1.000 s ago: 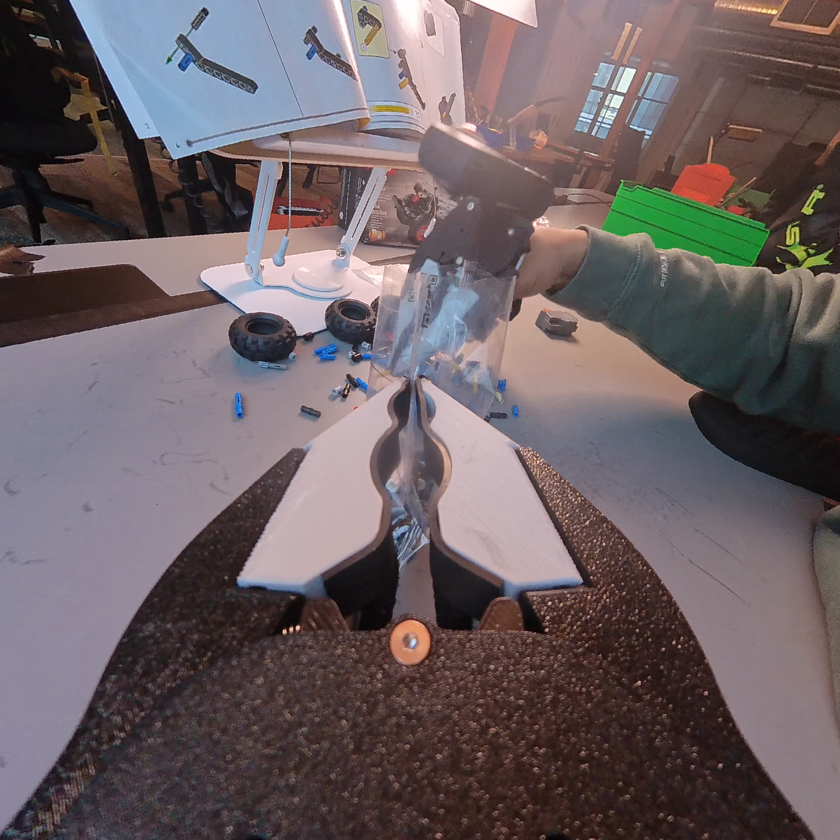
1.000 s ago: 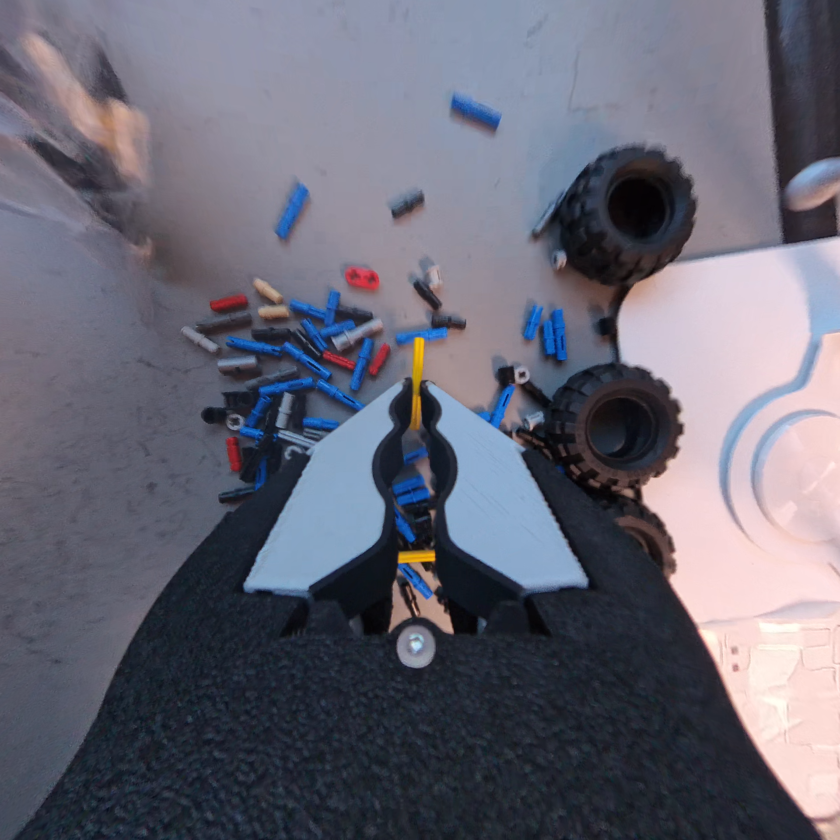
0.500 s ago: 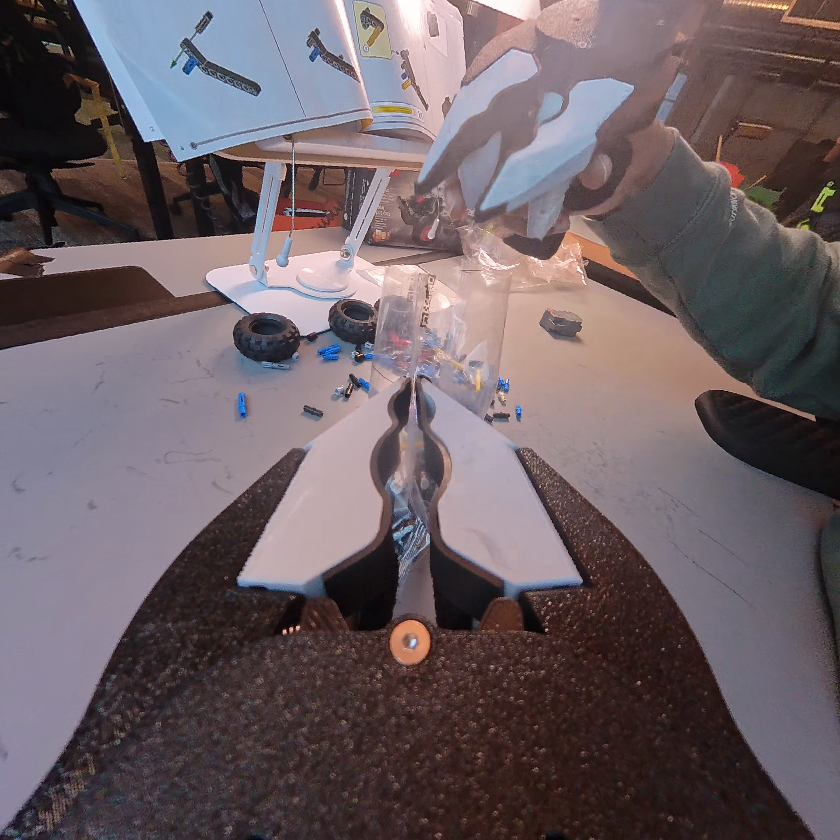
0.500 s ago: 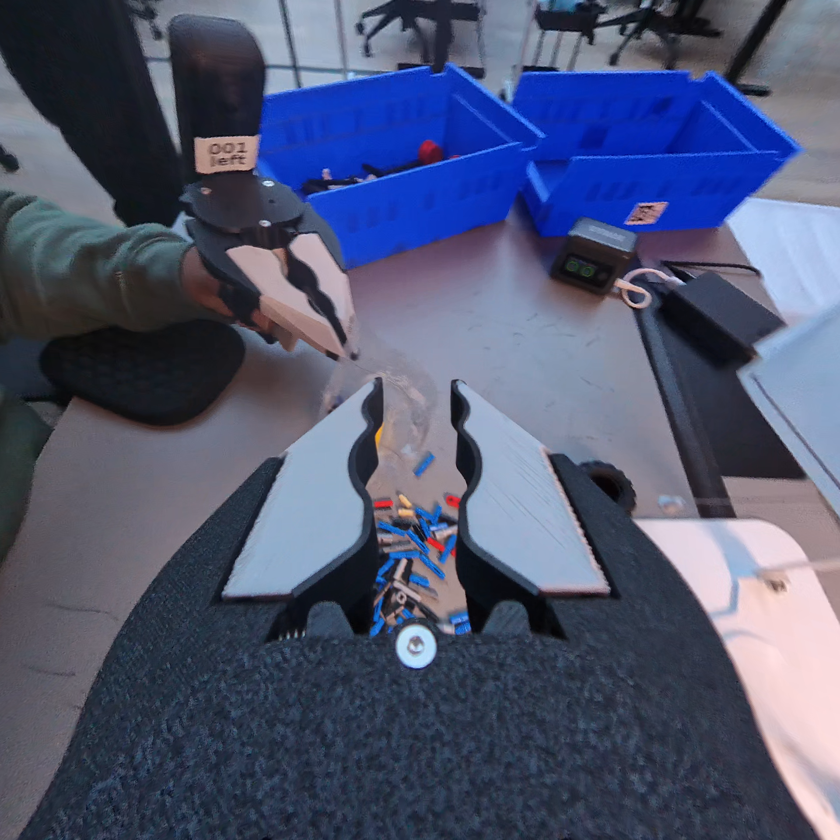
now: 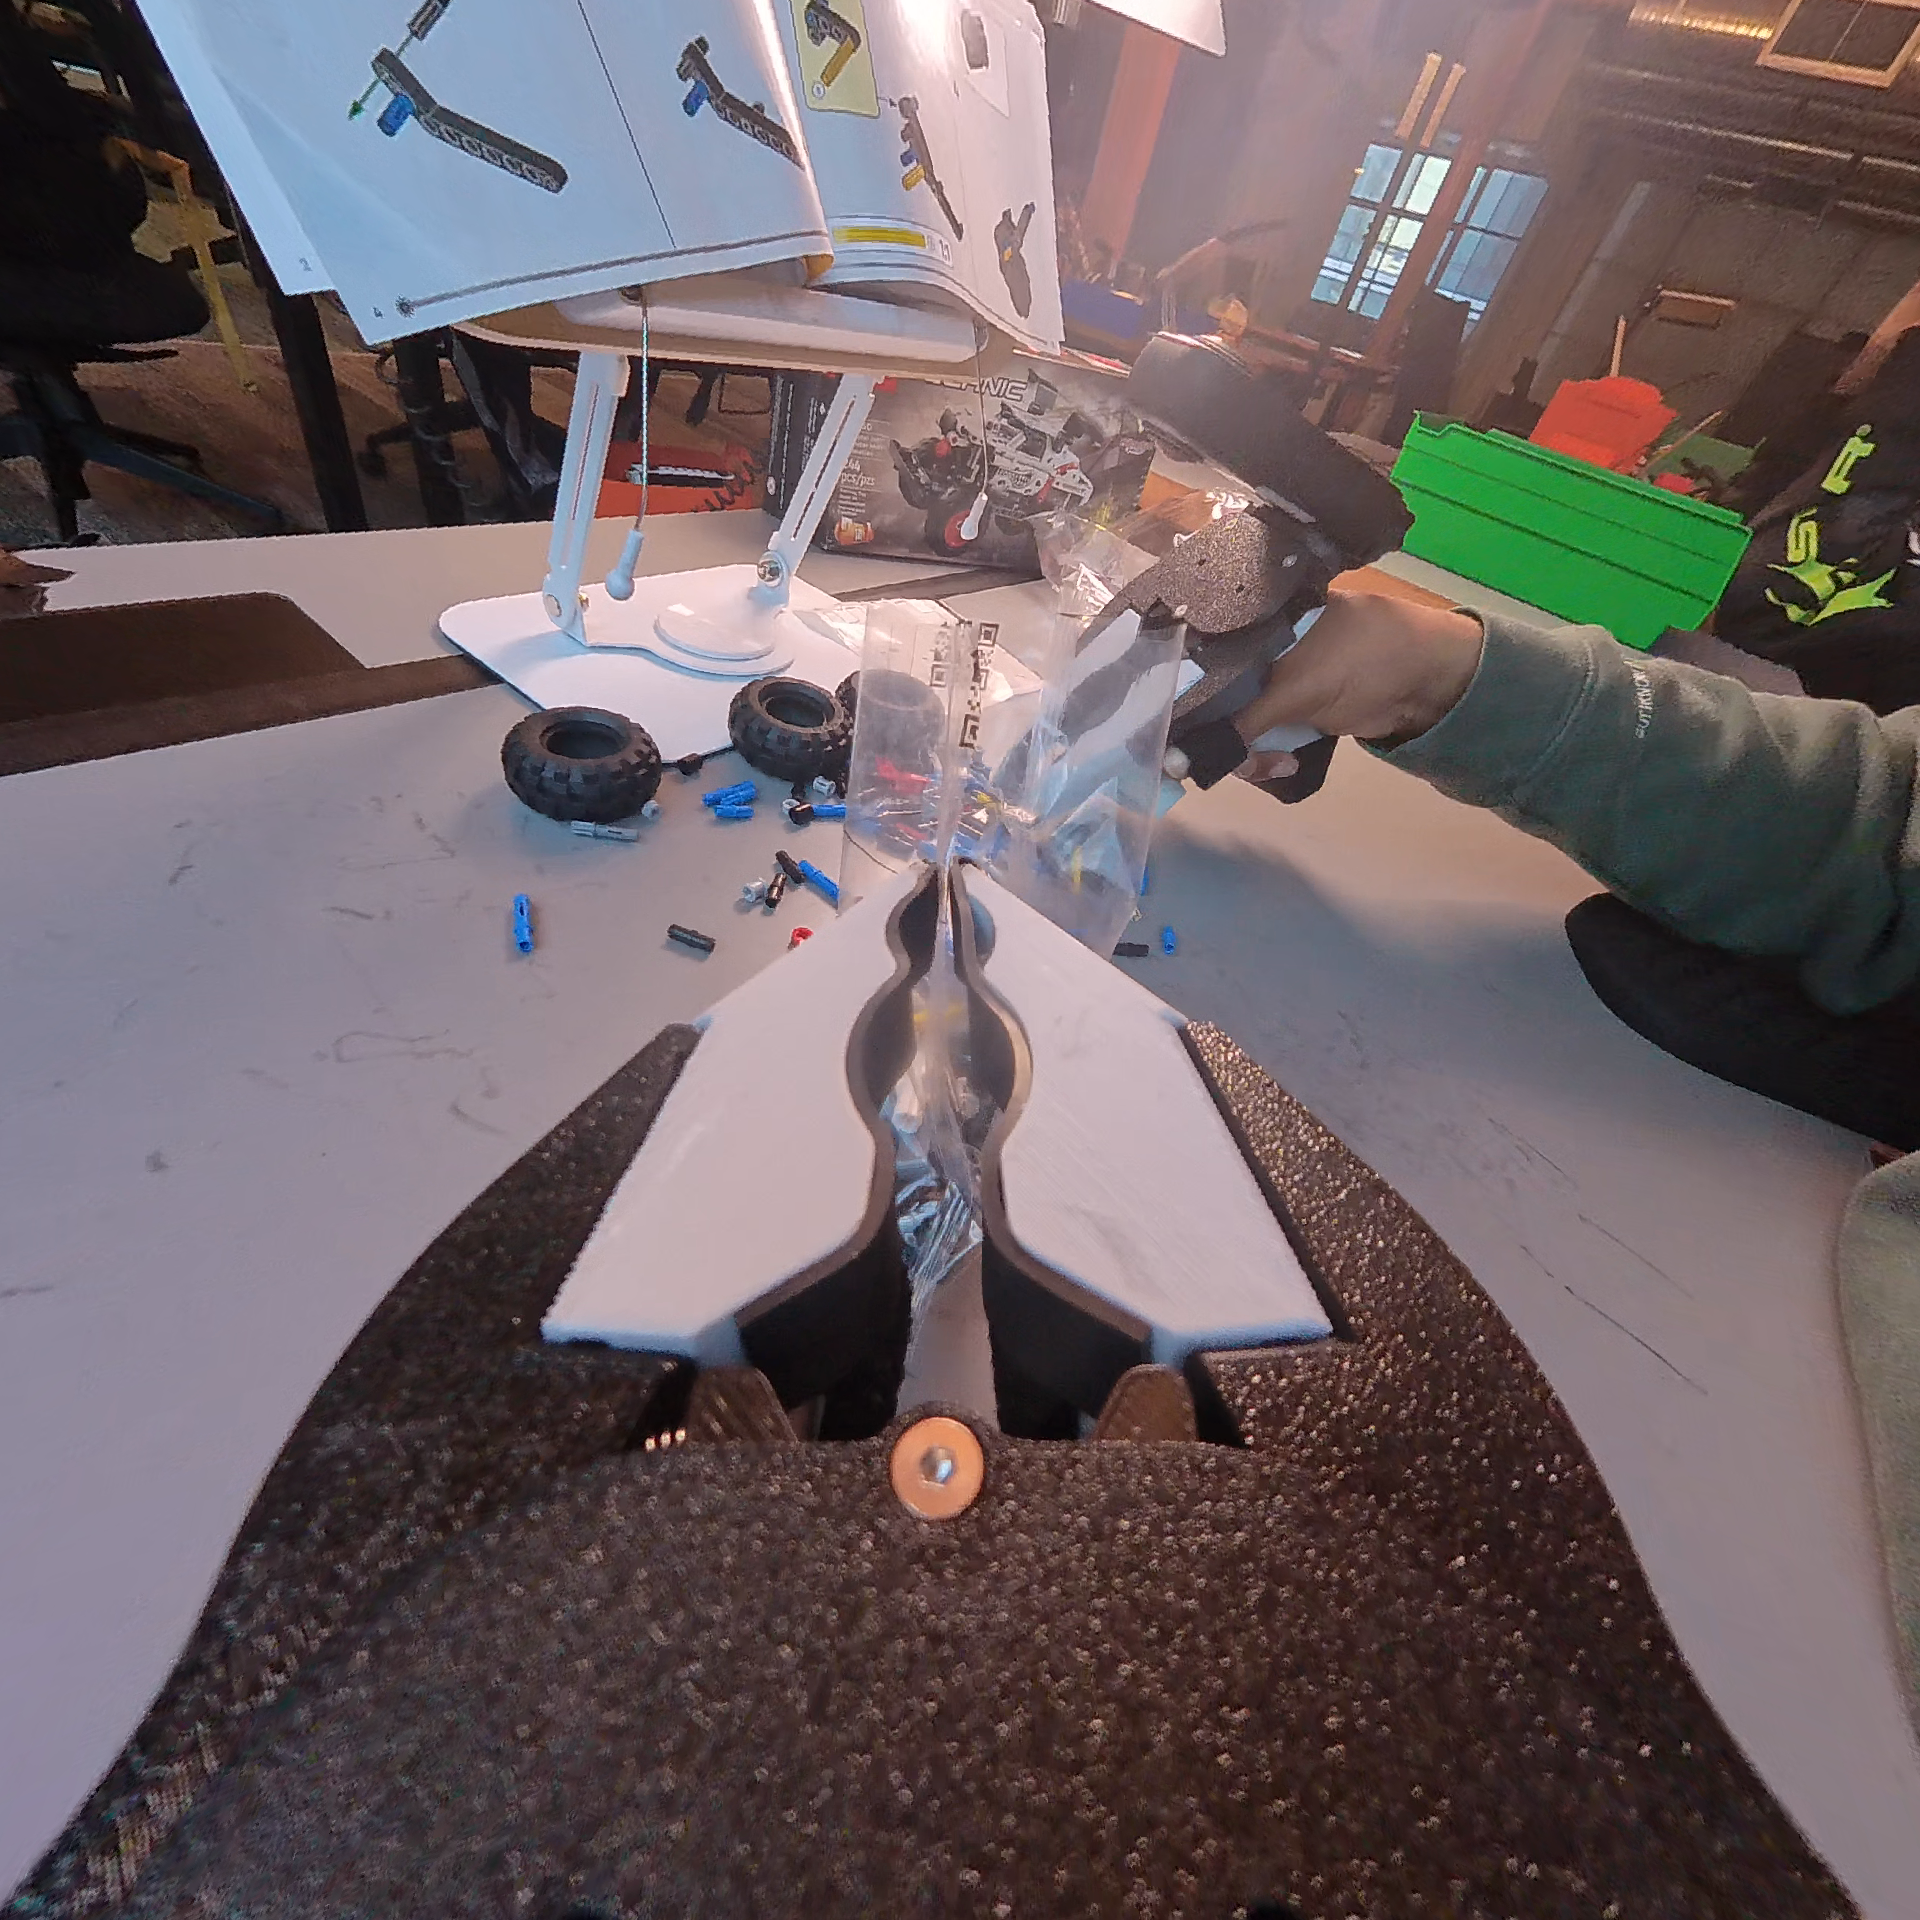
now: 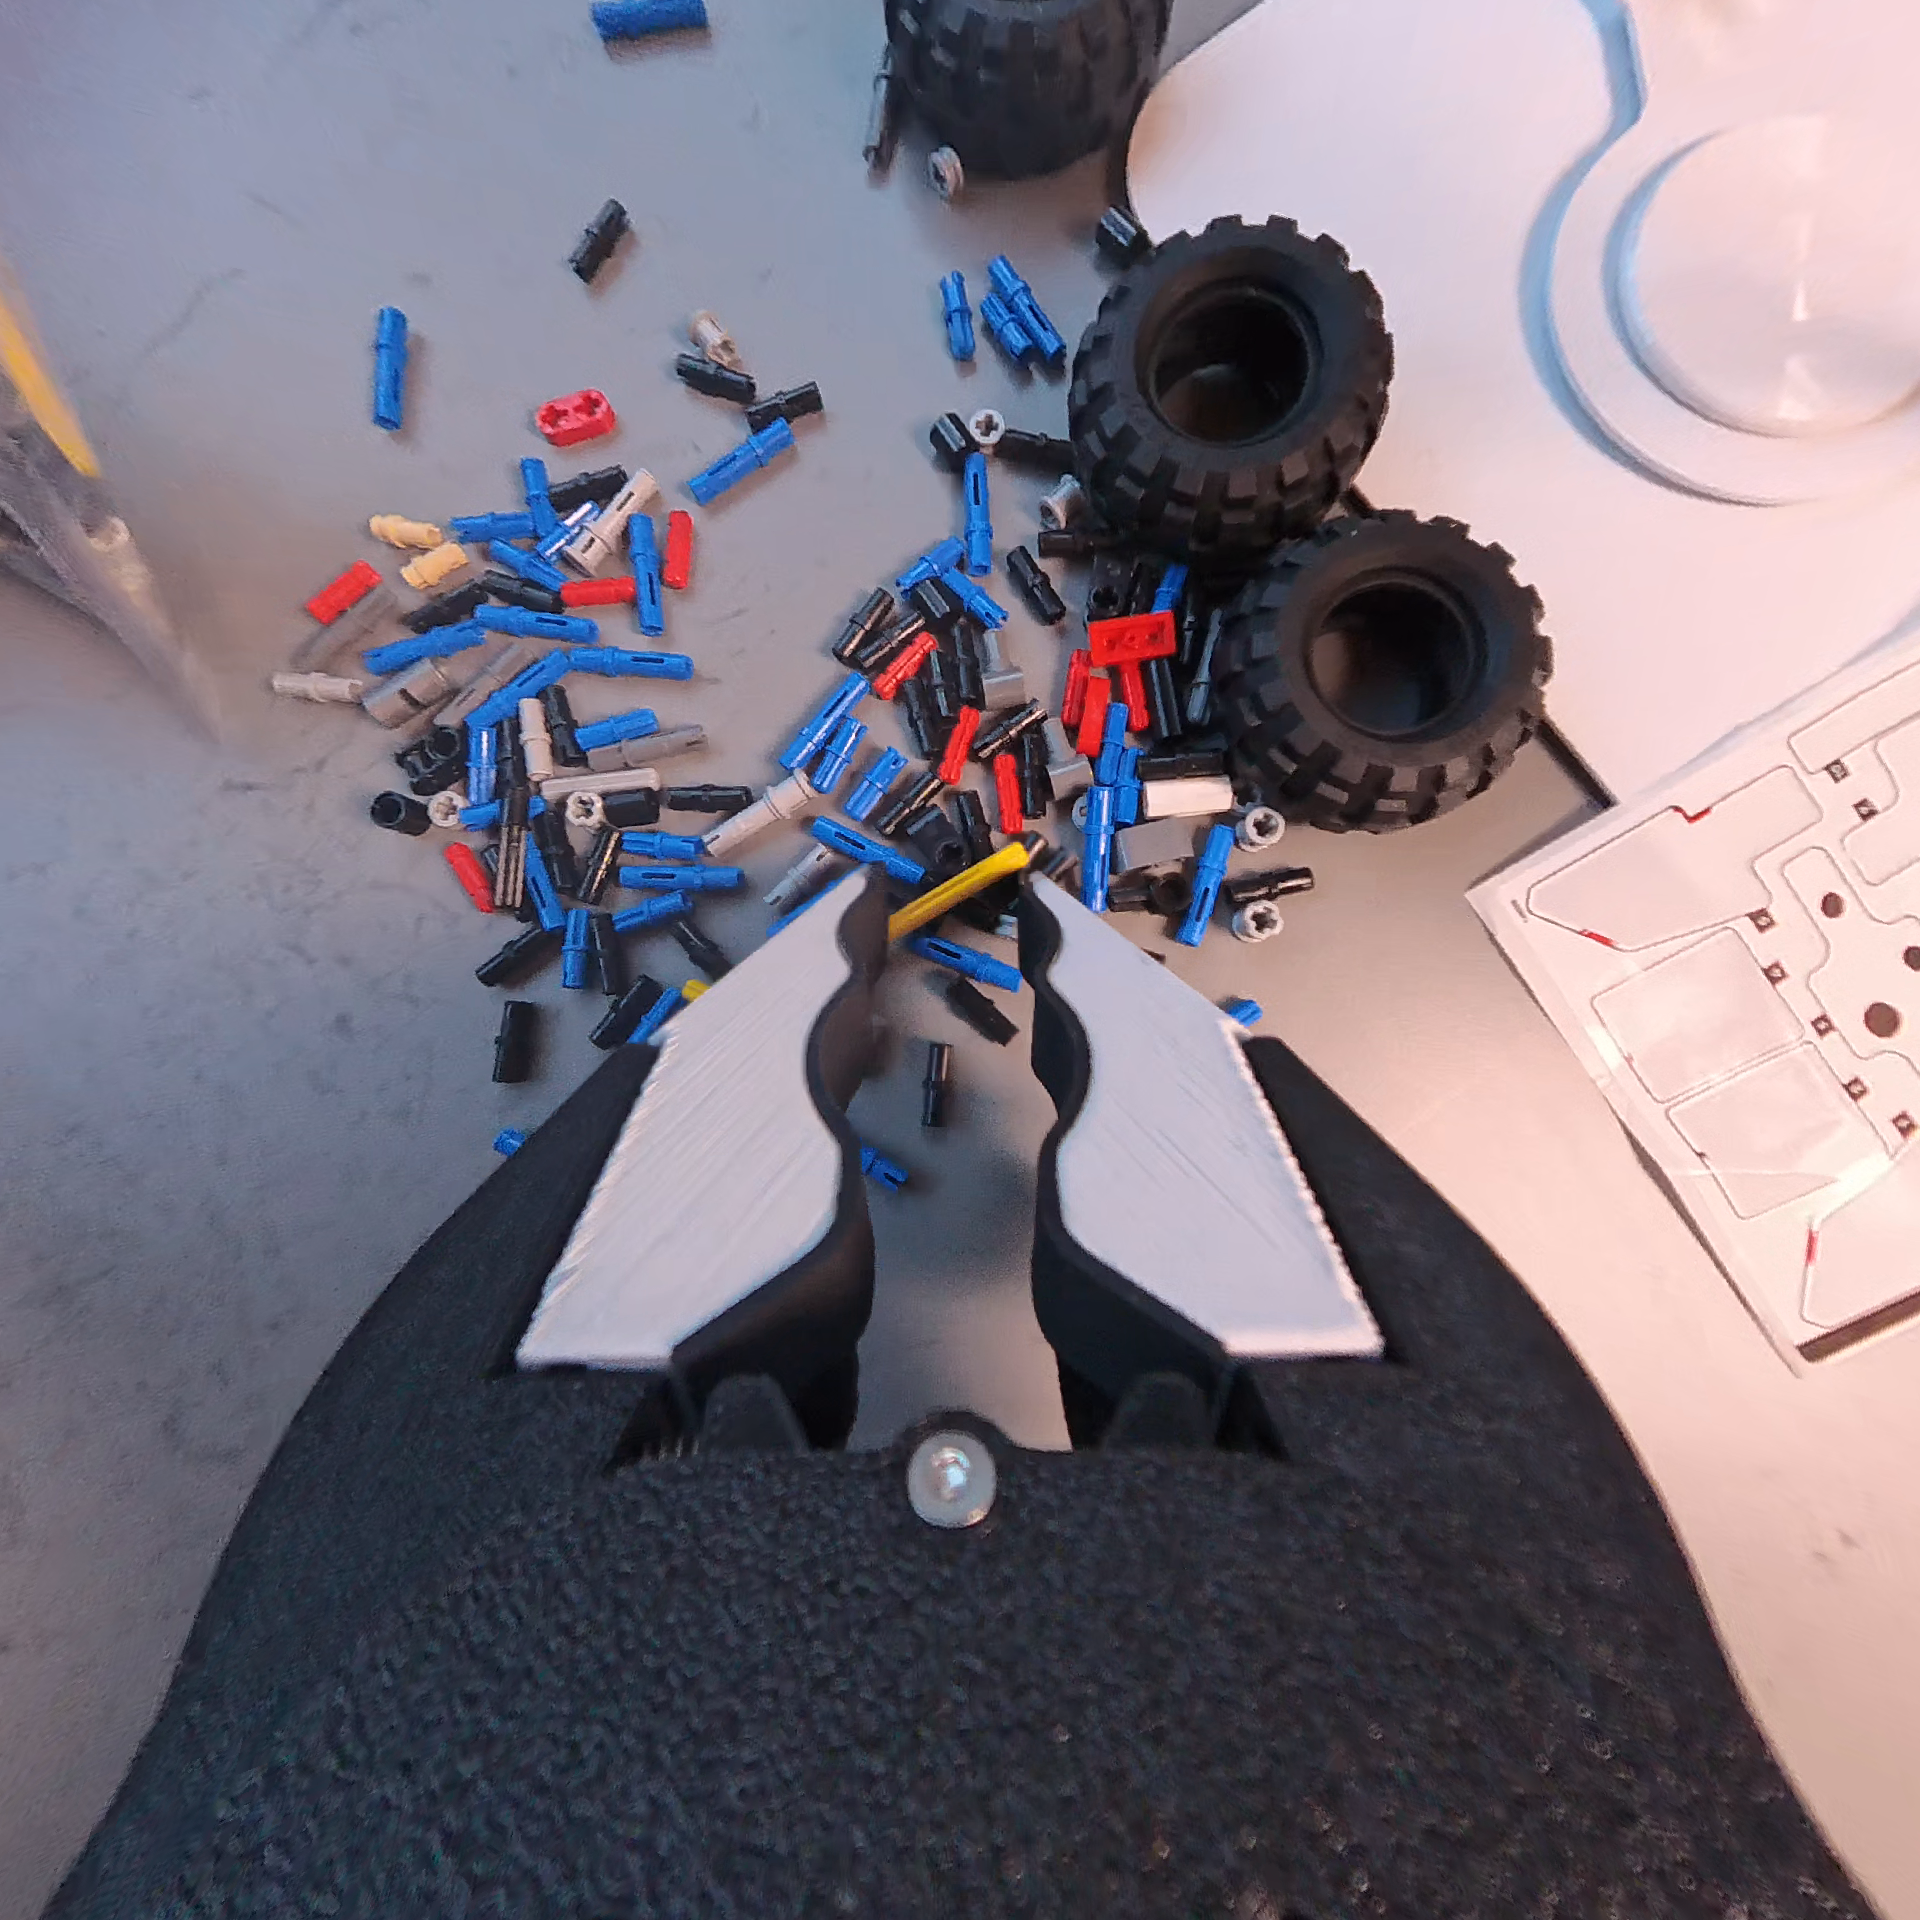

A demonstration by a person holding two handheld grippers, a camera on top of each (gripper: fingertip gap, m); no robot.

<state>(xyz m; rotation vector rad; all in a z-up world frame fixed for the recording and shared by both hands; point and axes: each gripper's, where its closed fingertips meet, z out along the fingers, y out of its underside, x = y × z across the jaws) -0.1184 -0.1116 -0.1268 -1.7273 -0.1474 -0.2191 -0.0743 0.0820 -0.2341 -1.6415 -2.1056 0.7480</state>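
Note:
My left gripper (image 5: 948, 883) is shut on a clear plastic bag (image 5: 935, 727) of small parts, held upright above the grey table (image 5: 312, 987). My right gripper (image 6: 948, 888) is open and points down over a pile of small blue, black, red and grey pins (image 6: 644, 727). A yellow axle (image 6: 961, 883) lies across the gap between its fingertips; I cannot tell if it touches them. In the left wrist view a hand holds the right gripper (image 5: 1049, 769) just behind the bag.
Three black tyres (image 6: 1231, 379) (image 6: 1382, 665) (image 6: 1018, 73) lie beside the white stand base (image 6: 1558, 260), which carries an open instruction booklet (image 5: 623, 156). A sticker sheet (image 6: 1766, 1039) lies at the right. A green bin (image 5: 1558, 530) and a toy box (image 5: 966, 457) stand behind.
The right gripper was shut over the pile, then lifted, opened and faced the left gripper. Now it is back down over the pile, still open. The left gripper kept hold of the bag.

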